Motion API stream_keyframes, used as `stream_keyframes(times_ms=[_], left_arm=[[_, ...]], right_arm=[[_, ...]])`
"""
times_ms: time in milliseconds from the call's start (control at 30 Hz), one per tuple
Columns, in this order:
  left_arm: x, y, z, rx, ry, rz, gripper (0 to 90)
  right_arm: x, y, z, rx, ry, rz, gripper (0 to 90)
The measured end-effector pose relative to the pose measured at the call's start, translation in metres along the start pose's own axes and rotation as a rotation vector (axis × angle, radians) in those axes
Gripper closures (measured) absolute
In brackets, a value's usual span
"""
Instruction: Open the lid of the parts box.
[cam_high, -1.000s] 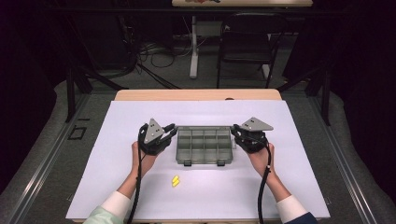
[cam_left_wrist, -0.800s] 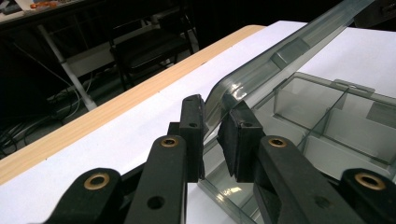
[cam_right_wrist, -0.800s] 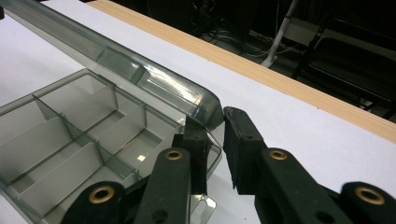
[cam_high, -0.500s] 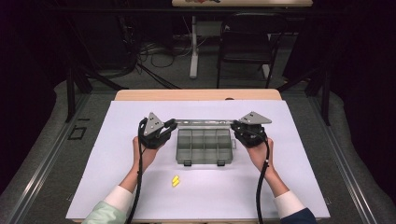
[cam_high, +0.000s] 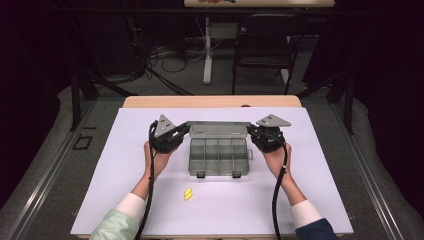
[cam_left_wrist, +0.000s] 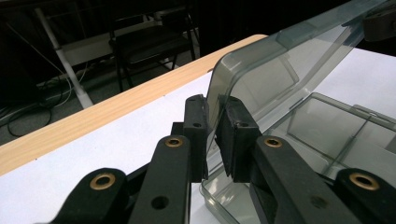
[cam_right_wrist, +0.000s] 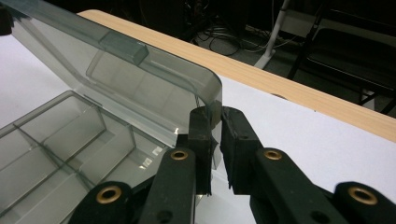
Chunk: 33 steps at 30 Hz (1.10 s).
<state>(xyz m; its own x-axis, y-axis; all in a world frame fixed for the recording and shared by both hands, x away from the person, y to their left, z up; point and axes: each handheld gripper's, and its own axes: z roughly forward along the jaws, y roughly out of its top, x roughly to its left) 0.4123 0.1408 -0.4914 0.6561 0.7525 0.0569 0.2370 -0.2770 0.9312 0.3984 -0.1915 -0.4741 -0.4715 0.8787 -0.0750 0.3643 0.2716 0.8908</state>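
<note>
Lid (cam_high: 218, 129) now raised, crosswise.

Lab, dark curtains (cam_high: 30, 75), floor cables (cam_high: 165, 55), covered table (cam_high: 125, 190)

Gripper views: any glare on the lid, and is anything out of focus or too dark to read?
Left gripper view: the lid is sharp, with soft pale reflections and no hard glare; the chair behind is dim. Right gripper view: a small bright glint on the box near the lid's edge, and the jaws are crisp. High view: the table is evenly lit, the room beyond nearly black.
</note>
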Motion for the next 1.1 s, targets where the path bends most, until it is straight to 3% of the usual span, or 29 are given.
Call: stream_keyframes(times_ms=[767, 933, 1100], left_arm=[[0.007, -0.006, 0.019, 0.019, 0.021, -0.051, 82.0], [0.008, -0.008, 0.022, 0.017, 0.021, -0.083, 81.8], [0.009, -0.008, 0.025, 0.031, 0.027, -0.078, 82.0]], right_arm=[[-0.007, 0.0, 0.018, 0.01, -0.016, 0.065, 83.7], [-0.007, -0.002, 0.022, 0.014, -0.019, 0.075, 83.8], [-0.008, -0.003, 0.026, 0.024, -0.024, 0.075, 83.9]])
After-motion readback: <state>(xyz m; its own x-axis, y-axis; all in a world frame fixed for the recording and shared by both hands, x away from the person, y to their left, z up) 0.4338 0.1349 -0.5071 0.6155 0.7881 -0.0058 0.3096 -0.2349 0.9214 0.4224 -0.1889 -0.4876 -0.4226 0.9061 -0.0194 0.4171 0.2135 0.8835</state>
